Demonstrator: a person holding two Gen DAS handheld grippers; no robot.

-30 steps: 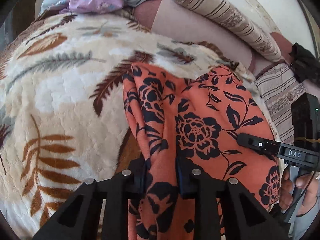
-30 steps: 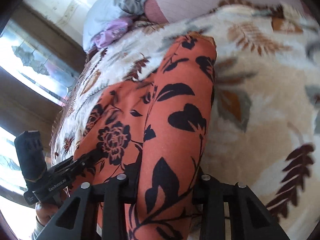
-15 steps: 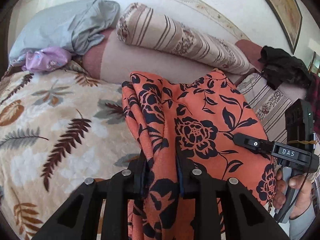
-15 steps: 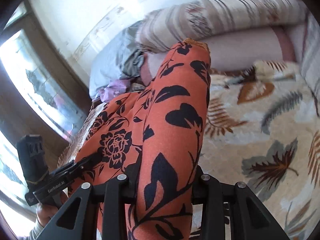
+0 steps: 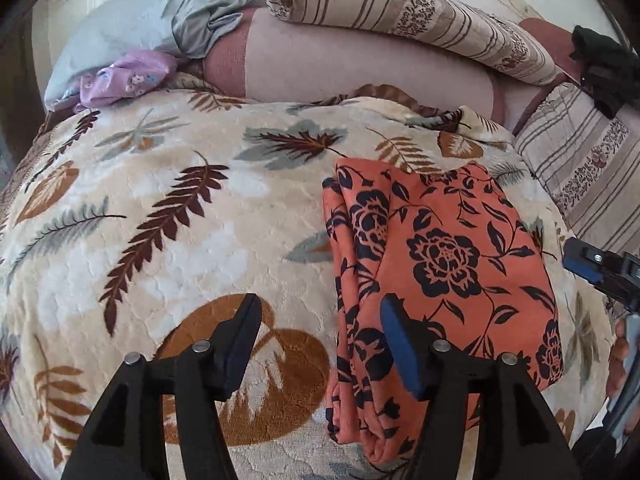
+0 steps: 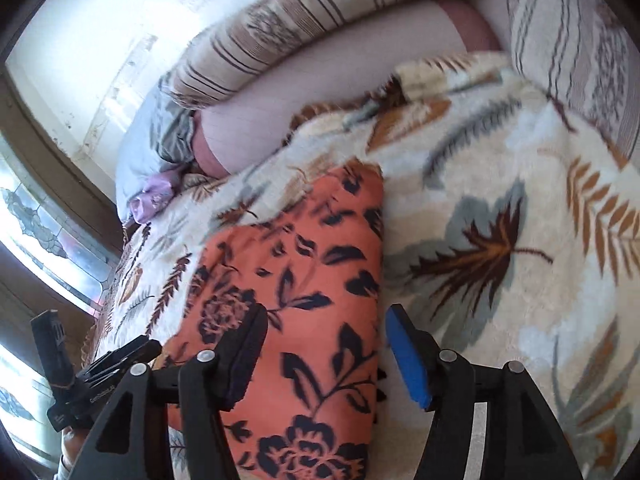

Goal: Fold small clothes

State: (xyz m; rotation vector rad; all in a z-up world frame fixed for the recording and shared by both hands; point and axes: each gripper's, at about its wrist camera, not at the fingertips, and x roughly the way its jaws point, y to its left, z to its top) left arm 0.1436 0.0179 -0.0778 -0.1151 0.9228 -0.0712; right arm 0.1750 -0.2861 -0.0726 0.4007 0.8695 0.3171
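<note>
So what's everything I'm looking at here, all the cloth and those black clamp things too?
orange floral garment: one, orange with black flowers, folded flat on the blanket, no longer gripped
leaf-print blanket: one, cream with brown and grey leaves, covering the bed
striped bolster: one, beige with brown stripes, along the wall
striped cushion: one, beige striped, right of the blanket
grey-blue cloth: one, bunched at the far left corner
lilac cloth: one, small, beside the grey-blue one
black item: one, far right; I cannot tell what it is
left gripper: black, fingers just opened, nothing pressed
right gripper: black, fingers just opened over the garment
hand: partly seen, right edge
</note>
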